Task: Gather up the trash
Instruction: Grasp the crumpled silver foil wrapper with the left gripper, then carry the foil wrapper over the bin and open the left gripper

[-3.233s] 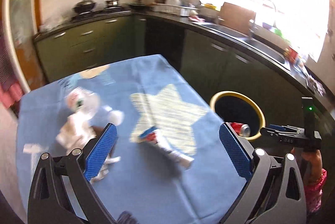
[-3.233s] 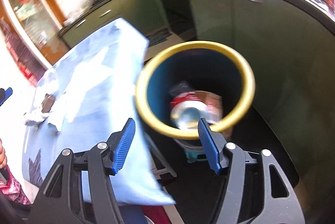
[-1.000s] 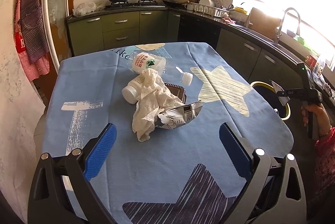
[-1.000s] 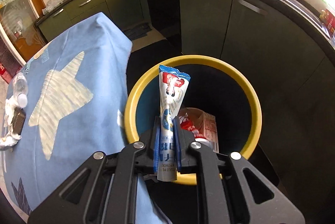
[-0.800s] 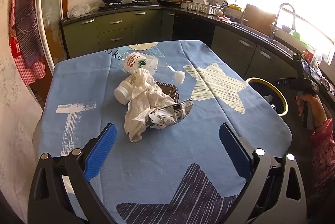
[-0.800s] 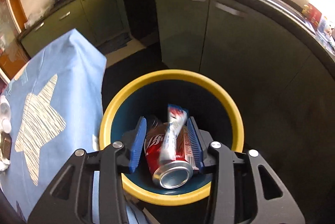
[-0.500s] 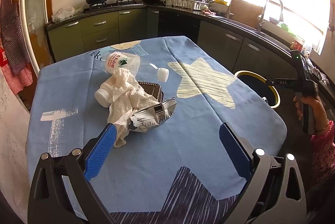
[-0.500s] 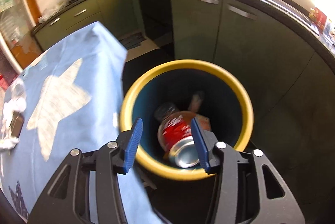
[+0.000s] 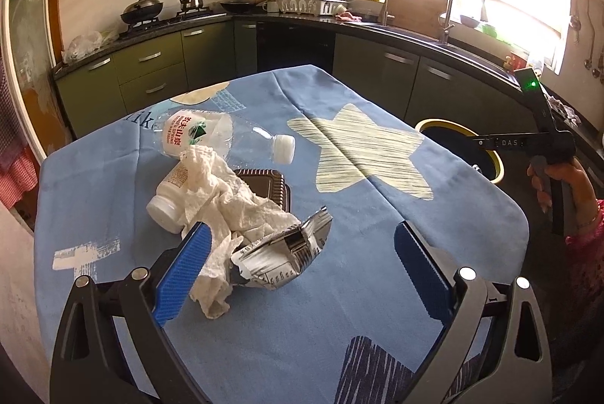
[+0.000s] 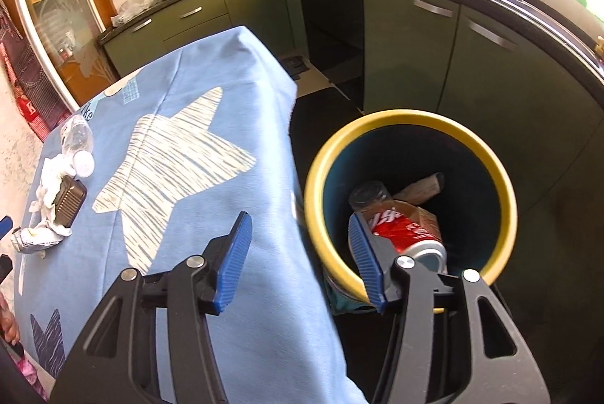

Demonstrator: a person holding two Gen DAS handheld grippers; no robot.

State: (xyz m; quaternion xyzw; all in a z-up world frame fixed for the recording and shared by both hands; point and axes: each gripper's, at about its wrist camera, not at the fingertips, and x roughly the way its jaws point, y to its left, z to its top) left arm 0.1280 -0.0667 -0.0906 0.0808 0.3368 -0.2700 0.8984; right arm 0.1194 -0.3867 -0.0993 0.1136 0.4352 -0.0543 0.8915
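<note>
- My right gripper (image 10: 298, 255) had a blue-white tube clamped 1 s ago; now nothing between jaws, which have just been opening, tube gone from view.
- It's angled down over the tablecloth (image 10: 211, 71) edge, yellow-rimmed bin (image 10: 409, 119) at 3 o'clock, red can (image 10: 406, 232) inside.
- Left gripper (image 9: 298, 272) spread wide, empty, nearer the trash than before.
- Silver wrapper (image 9: 281, 258) w/ white tissue (image 9: 234, 200) just at 12; bottle (image 9: 222, 136) farther off.

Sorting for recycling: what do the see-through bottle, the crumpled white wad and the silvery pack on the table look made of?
Clear crumpled water bottle: thin glossy plastic, see-through and dented. Crumpled white wad: matte paper towel or cloth, softly creased. Flattened silver carton: likely foil-lined card, mirror-like with sharp folds.
</note>
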